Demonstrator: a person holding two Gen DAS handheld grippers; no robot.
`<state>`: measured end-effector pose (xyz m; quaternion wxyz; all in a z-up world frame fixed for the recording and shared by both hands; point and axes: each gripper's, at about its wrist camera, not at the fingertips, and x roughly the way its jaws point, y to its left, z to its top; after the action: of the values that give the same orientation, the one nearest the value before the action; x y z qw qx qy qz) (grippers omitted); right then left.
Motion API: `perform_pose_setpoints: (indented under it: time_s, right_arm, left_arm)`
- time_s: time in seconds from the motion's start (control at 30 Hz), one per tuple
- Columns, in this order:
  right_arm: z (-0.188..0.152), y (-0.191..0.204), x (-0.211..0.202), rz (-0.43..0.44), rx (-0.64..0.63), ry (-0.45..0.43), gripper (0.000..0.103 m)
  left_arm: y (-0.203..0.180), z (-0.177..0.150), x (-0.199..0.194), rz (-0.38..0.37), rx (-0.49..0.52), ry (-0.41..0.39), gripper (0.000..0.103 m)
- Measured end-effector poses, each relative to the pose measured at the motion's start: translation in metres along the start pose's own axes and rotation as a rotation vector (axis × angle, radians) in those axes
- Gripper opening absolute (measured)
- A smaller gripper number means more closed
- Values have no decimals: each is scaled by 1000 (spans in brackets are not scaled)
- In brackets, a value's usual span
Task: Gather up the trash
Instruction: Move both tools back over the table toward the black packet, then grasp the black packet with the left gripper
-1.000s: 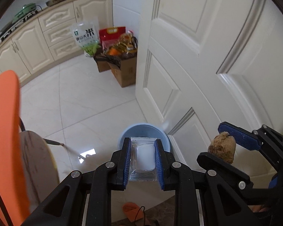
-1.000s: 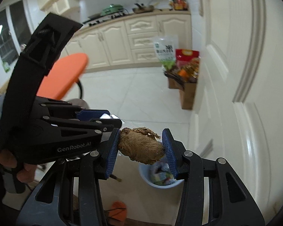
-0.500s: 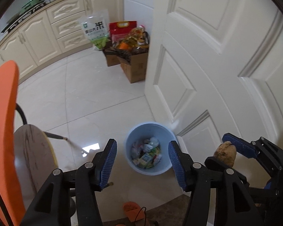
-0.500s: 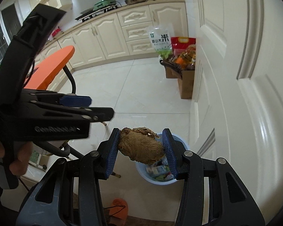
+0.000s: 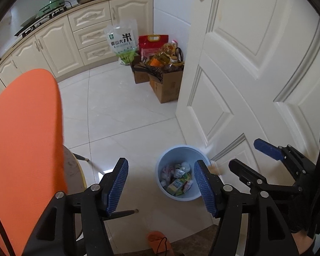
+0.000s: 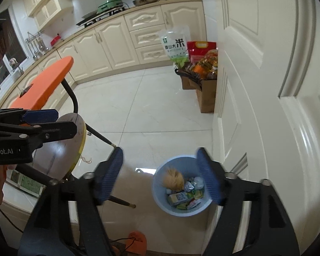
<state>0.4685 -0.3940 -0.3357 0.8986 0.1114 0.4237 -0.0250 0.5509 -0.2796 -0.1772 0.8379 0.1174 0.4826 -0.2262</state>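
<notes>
A light blue trash bin [image 5: 182, 152] stands on the floor by the white door, with wrappers and cartons inside; it also shows in the right wrist view [image 6: 160, 200]. A brown lump of trash [image 6: 173, 178], blurred, is in the air over the bin's left side; in the left wrist view it shows as a blur [image 5: 215, 169] by the bin's rim. My left gripper [image 5: 161, 188] is open and empty above the bin. My right gripper [image 6: 160, 177] is open and empty above the bin; it also shows at the right of the left wrist view [image 5: 248, 157].
A white panelled door [image 5: 256, 74] stands right of the bin. An orange chair [image 5: 21, 138] and a round stool [image 6: 64, 140] are to the left. Cardboard boxes with bottles [image 5: 164, 79] and a rice bag [image 5: 122, 42] stand by the cream cabinets. An orange slipper [image 6: 136, 243] lies near the bottom edge.
My left gripper opened and let go of the clear plastic packet a second ago. My right gripper has just opened and the brown lump is falling into the bin.
</notes>
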Motion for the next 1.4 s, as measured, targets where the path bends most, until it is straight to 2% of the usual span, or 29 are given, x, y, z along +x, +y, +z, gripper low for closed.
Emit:
perform_pose_setpoints:
  time_s: [0.07,0.13,0.3,0.5,0.6,0.7,0.77,0.83,1.0,1.13,1.2,1.4]
  right_arm:
    - [1,7,-11,10,-7,-8,75]
    - [3,18,-23,14,-22,-16,85]
    - [12,52,-60,42,-61,-67,97]
    - [29,117,-100,89,-138,-134,99]
    - [39,155,-110,118,-188,-156,102]
    - [52,198,-114,151,-235,-177,103]
    - [61,226,-111,183,-268,-180,103]
    - [68,247,-106,198,-295,-183,103]
    - [99,309,-73,252,-346,-170,103]
    - [126,337,-31,326,-326,-126,103]
    - [134,342,-8,326,-318,-100,103]
    - [149,342,63,330,-302,-8,103]
  left_arm:
    - [7,-5,-14,-5,-6,-16,60]
    - [12,-11,-28,-15,-10,-33,61]
    - [29,-32,-78,-18,-10,-105,65]
    - [69,-70,-145,-8,-45,-222,69]
    - [97,-91,-179,28,-70,-279,77]
    - [125,-111,-207,84,-96,-328,80]
    - [148,-123,-221,117,-109,-347,85]
    - [177,-130,-231,161,-132,-355,86]
    - [238,-139,-240,240,-219,-339,89]
    - [292,-123,-231,257,-303,-306,93]
    - [320,-113,-210,284,-344,-259,93]
    - [376,-75,-140,266,-427,-124,91]
